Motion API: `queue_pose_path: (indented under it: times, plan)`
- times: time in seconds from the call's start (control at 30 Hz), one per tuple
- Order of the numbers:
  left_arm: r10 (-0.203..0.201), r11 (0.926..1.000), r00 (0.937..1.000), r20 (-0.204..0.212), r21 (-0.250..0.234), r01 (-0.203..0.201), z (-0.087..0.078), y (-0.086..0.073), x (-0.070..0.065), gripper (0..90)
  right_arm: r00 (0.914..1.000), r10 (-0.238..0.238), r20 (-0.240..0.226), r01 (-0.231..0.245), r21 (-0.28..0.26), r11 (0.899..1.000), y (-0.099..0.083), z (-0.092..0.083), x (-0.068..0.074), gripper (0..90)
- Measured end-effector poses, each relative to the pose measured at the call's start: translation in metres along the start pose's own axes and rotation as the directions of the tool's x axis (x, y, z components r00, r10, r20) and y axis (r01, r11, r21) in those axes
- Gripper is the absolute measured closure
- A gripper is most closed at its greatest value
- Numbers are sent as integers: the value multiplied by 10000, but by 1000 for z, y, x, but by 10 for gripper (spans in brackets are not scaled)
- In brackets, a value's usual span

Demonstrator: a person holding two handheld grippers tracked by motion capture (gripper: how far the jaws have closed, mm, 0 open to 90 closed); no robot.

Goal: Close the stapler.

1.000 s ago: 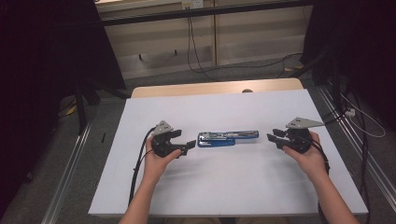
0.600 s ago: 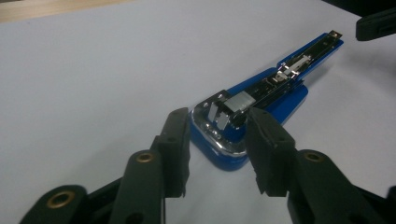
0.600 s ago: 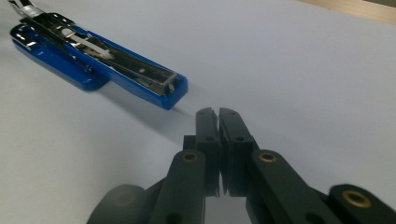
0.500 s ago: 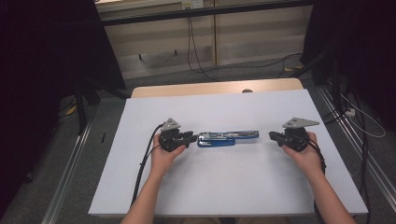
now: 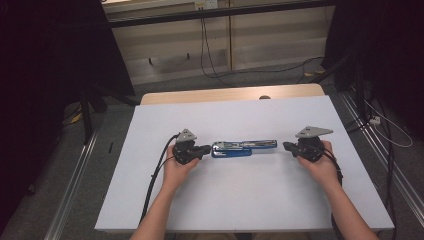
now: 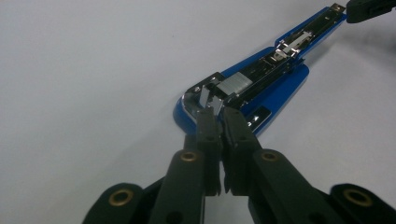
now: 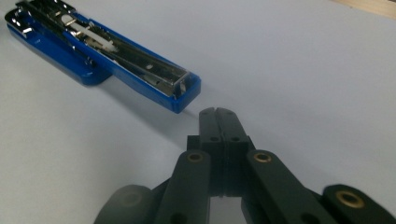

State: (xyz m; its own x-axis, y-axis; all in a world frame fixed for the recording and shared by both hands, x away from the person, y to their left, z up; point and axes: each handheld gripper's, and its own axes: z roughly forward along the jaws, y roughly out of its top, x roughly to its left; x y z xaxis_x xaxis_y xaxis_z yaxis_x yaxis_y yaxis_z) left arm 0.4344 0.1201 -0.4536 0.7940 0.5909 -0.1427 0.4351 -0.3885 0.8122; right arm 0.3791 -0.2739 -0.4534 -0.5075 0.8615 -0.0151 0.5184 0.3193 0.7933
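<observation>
Standing at the near edge of the table (image 5: 150, 200), I see one white sheet covering most of it, one blue stapler, two grippers and two bare forearms reaching in from the bottom. No brand name or other writing can be read on anything here.

On the left, the left hand (image 5: 176, 167) wraps around the body of the left gripper (image 5: 208, 148), forearm angled up and slightly rightward, with the black cable (image 5: 154, 175) looping back along the wrist. This gripper lies low and level, pointing right at the stapler. Its jaws have just been closing and now stand nearly together, with only a thin slit between them; in the left gripper view their tips (image 6: 223, 122) sit right at the rounded chrome end of the stapler, and I cannot tell whether they pinch any part of it.

In the middle lies the stapler (image 5: 242, 147), swung open flat along the table's width, its silver staple channel facing up, with a short strip of staples (image 6: 236, 84) visible inside.

On the right, the right hand (image 5: 320, 162) holds the right gripper (image 5: 286, 145), pointing left toward the stapler's far end. Its jaws have just been closing and now press fully together on nothing, the tips (image 7: 217, 116) just short of the stapler's blue end (image 7: 180, 95), not touching it.
</observation>
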Motion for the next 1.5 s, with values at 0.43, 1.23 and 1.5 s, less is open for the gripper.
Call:
queue_pose_path:
  times: [0.43,1.23,1.5]
  plan:
    - [215,9995,9996,166,208,-219,7,-1,-5,900,9996,-287,-73,290,386,9988,1,9,5,900]
    - [301,9995,9994,188,-95,-299,15,-1,-8,900,9978,-387,-537,420,620,9972,2,14,8,900]
    - [320,9995,9995,81,-59,-320,14,-1,-8,900,9977,-326,-595,352,419,9985,3,13,8,900]
